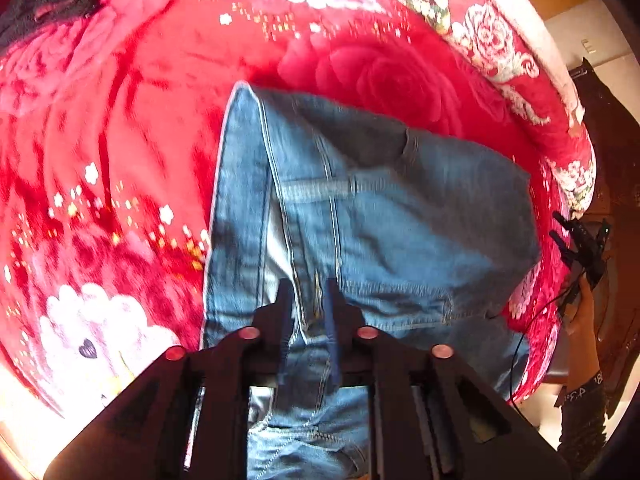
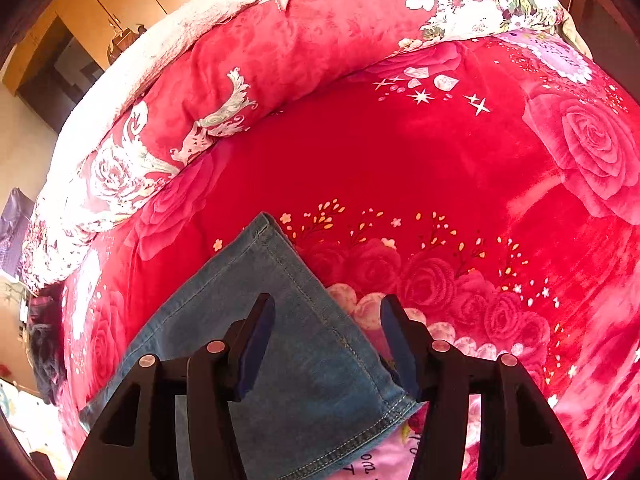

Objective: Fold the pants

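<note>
Left wrist: left gripper (image 1: 309, 304) jaws pinch jeans (image 1: 380, 208) seam.

The left gripper (image 1: 308, 292) is matte black plastic with angular, triangular cut-outs in its body, four round copper-pink screw heads along its top edge, and dark blue pads lining its jaws. The right gripper (image 2: 328, 312) has the same black frame, four matching screw heads and blue pads. At the right edge of the left wrist view, a bare-skinned hand (image 1: 582, 312) shows above a dark sleeve with pale printed characters; a thin black cable trails beside it.
</note>
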A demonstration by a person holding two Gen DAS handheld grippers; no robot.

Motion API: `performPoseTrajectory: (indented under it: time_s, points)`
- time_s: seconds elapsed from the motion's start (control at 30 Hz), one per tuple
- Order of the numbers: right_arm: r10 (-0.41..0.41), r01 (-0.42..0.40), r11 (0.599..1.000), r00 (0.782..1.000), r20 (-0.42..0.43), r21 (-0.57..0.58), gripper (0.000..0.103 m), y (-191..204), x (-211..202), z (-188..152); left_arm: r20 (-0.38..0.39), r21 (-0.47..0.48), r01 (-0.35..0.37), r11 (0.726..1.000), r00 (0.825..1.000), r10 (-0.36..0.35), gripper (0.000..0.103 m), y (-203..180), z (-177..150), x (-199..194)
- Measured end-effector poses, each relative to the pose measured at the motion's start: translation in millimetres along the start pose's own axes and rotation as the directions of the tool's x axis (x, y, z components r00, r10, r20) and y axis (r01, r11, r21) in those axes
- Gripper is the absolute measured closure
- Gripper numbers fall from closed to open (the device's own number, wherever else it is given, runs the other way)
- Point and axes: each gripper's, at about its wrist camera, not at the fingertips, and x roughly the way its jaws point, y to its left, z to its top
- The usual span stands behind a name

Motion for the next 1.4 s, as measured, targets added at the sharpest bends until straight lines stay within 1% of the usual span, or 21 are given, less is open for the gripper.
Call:
performPoseTrajectory:
  time_s: [0.03, 0.07, 0.1, 0.17, 0.2, 0.27, 0.37, 0.47, 0.63, 0.73, 0.8, 0.83, 0.87, 0.9, 0.93, 0.97, 1.03, 1.13, 1.23, 1.3, 1.4]
  points:
    - [0.009, -0.009, 1.000, 1.000, 0.000, -0.004, 0.040, 1.5, 3.3, 4.4, 0.013, -0.023, 0.000, 1.000, 1.000, 0.000, 0.035, 5.5, 15.3, -2.8]
    - [0.012, -0.012, 1.000, 1.000, -0.007, -0.012, 0.036, 4.3, 9.3, 9.4, 0.020, -0.063, 0.013, 0.998, 1.000, -0.012, 0.026, 10.6, 29.3, -3.3]
    - [0.008, -0.009, 1.000, 1.000, -0.013, -0.020, 0.036, 8.1, 15.5, 12.6, 0.026, -0.111, 0.047, 0.993, 0.999, -0.044, 0.023, 15.7, 42.7, -3.2]
    - [0.025, -0.027, 0.999, 0.999, -0.039, -0.038, 0.036, 16.8, 30.5, 17.6, 0.009, -0.193, 0.111, 0.975, 0.994, -0.112, 0.023, 23.6, 66.8, 3.4]
    - [0.028, -0.030, 0.998, 0.998, -0.055, -0.046, 0.036, 21.5, 38.8, 19.2, -0.013, -0.237, 0.130, 0.963, 0.990, -0.137, 0.023, 25.7, 76.6, 9.6]
    - [0.025, -0.031, 0.996, 0.996, -0.081, -0.080, 0.036, 33.5, 54.9, 21.9, -0.042, -0.312, 0.130, 0.941, 0.988, -0.151, 0.023, 27.9, 91.2, 21.2]
    - [0.013, -0.028, 0.990, 0.994, -0.106, -0.138, 0.036, 49.3, 72.0, 24.6, -0.075, -0.355, 0.092, 0.931, 0.989, -0.126, 0.023, 26.6, 102.2, 33.2]
    - [-0.008, -0.016, 0.982, 0.992, -0.124, -0.186, 0.034, 61.0, 85.1, 28.0, -0.114, -0.359, 0.049, 0.932, 0.989, -0.095, 0.023, 25.8, 108.5, 46.3]
    - [-0.037, 0.002, 0.971, 0.989, -0.142, -0.240, 0.030, 73.0, 101.8, 29.8, -0.163, -0.330, -0.060, 0.942, 0.987, 0.006, 0.023, 31.3, 123.6, 73.7]
    - [-0.085, 0.038, 0.953, 0.986, -0.143, -0.299, 0.028, 81.7, 110.7, 26.5, -0.189, -0.309, -0.064, 0.949, 0.982, 0.005, 0.023, 34.6, 129.4, 90.9]
    - [-0.117, 0.062, 0.940, 0.982, -0.146, -0.335, 0.028, 87.4, 114.8, 24.6, -0.185, -0.281, -0.059, 0.958, 0.983, 0.006, 0.023, 29.5, 129.0, 93.9]
    - [-0.128, 0.071, 0.933, 0.982, -0.141, -0.352, 0.031, 89.3, 114.9, 24.4, -0.179, -0.262, -0.057, 0.963, 0.984, 0.009, 0.026, 25.6, 128.2, 93.3]
    - [-0.134, 0.076, 0.928, 0.981, -0.138, -0.364, 0.040, 91.4, 114.2, 24.3, -0.173, -0.250, -0.046, 0.967, 0.985, 0.002, 0.036, 22.8, 126.6, 91.9]
    - [-0.146, 0.089, 0.925, 0.981, -0.130, -0.369, 0.049, 92.7, 112.8, 24.5, -0.175, -0.235, -0.052, 0.971, 0.985, 0.010, 0.070, 20.2, 125.4, 90.8]
    - [-0.155, 0.099, 0.924, 0.980, -0.128, -0.368, 0.070, 92.6, 111.2, 24.9, -0.186, -0.227, -0.047, 0.973, 0.982, 0.004, 0.088, 18.5, 124.2, 91.3]
    - [-0.149, 0.090, 0.929, 0.979, -0.138, -0.359, 0.086, 92.0, 109.7, 25.3, -0.186, -0.229, -0.028, 0.973, 0.983, -0.015, 0.090, 17.7, 122.3, 90.4]
    - [-0.151, 0.095, 0.928, 0.980, -0.131, -0.360, 0.089, 94.5, 103.4, 23.5, -0.143, -0.196, -0.062, 0.979, 0.989, 0.034, 0.092, 10.8, 117.9, 80.8]
    - [-0.145, 0.105, 0.926, 0.986, -0.085, -0.364, 0.090, 99.4, 82.5, 19.1, -0.043, -0.087, -0.149, 0.985, 0.988, 0.146, 0.092, -16.0, 104.9, 57.7]
    - [-0.105, 0.090, 0.937, 0.994, -0.026, -0.339, 0.091, 98.9, 47.9, 18.6, 0.084, 0.027, -0.235, 0.972, 0.969, 0.232, 0.092, -43.7, 86.1, 28.5]
    - [-0.088, 0.086, 0.939, 0.996, 0.007, -0.333, 0.091, 98.4, 22.6, 16.1, 0.162, 0.077, -0.268, 0.960, 0.954, 0.253, 0.092, -54.0, 73.9, 8.0]
    - [-0.068, 0.083, 0.940, 0.996, 0.054, -0.332, 0.091, 90.8, -22.2, 6.0, 0.258, 0.128, -0.291, 0.948, 0.933, 0.252, 0.092, -66.4, 51.1, -22.6]
